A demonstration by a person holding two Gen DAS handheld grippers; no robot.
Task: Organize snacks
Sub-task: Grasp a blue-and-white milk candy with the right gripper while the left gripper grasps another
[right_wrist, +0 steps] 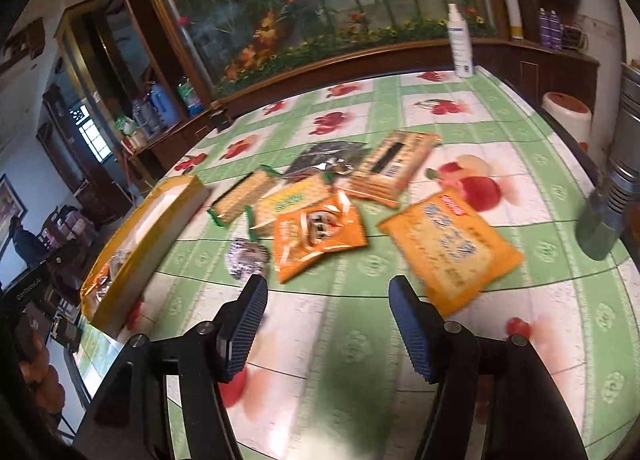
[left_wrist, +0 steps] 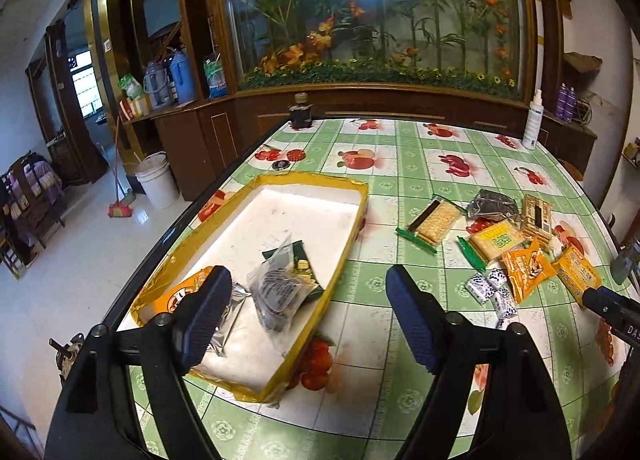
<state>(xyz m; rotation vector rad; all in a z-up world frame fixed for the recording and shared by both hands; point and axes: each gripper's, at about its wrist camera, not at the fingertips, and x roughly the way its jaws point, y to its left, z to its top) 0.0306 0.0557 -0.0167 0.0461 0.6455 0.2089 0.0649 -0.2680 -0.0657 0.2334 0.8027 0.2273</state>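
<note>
A yellow-rimmed box (left_wrist: 352,216) with a white floor lies on the table's left; it also shows in the right wrist view (right_wrist: 132,244). Inside it lie a clear packet of dark snacks (left_wrist: 280,292), a green packet (left_wrist: 302,260) and an orange packet (left_wrist: 188,288). My left gripper (left_wrist: 308,300) is open and empty over the box's near right rim. Loose snacks lie to the right: cracker packs (right_wrist: 244,196), an orange packet (right_wrist: 316,236), a yellow-orange packet (right_wrist: 452,248), a brown pack (right_wrist: 396,168), small wrapped candies (right_wrist: 244,258). My right gripper (right_wrist: 328,304) is open and empty just before the orange packets.
The table has a green checked fruit-print cloth (left_wrist: 400,380). A white spray bottle (right_wrist: 460,44) stands at the far edge, a dark jar (left_wrist: 300,112) at the far left corner. A grey metal object (right_wrist: 608,216) is at the right. A planted glass cabinet stands behind.
</note>
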